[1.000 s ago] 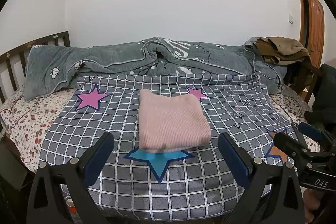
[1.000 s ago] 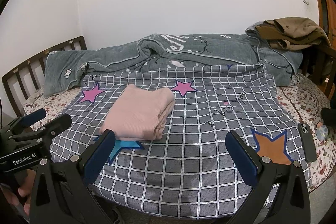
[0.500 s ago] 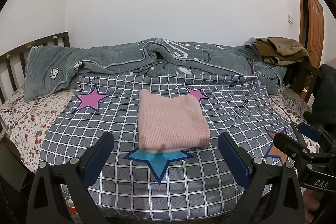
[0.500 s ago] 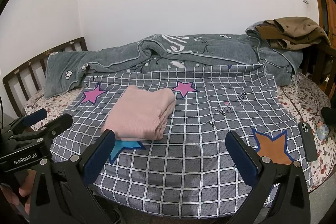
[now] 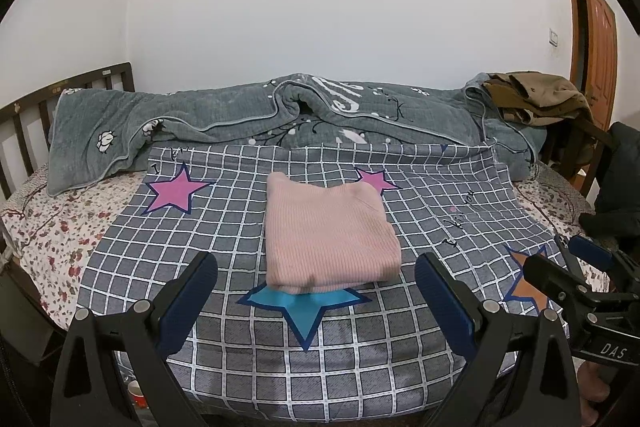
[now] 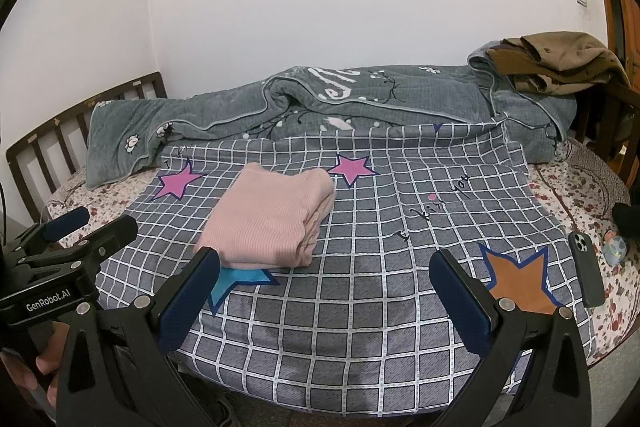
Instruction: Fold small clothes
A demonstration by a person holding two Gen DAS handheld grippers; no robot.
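Observation:
A pink knit garment [image 5: 328,231] lies folded into a neat rectangle on the grey checked sheet [image 5: 224,219] with coloured stars. In the right wrist view the same pink garment [image 6: 268,219] sits left of centre. My left gripper [image 5: 316,287] is open, held back at the bed's near edge just short of the garment, nothing between its fingers. My right gripper [image 6: 326,281] is open too, over the sheet to the right of the garment, holding nothing. Each gripper shows at the edge of the other's view.
A rumpled grey quilt [image 5: 256,119] lies along the far side of the bed. Brown clothes [image 5: 536,99] are heaped at the back right. A phone [image 6: 586,269] and a small toy [image 6: 614,247] rest on the floral sheet at right. A wooden headboard [image 5: 24,119] stands left.
Both views have drifted slightly; the garment stays folded and still. Both grippers remain open.

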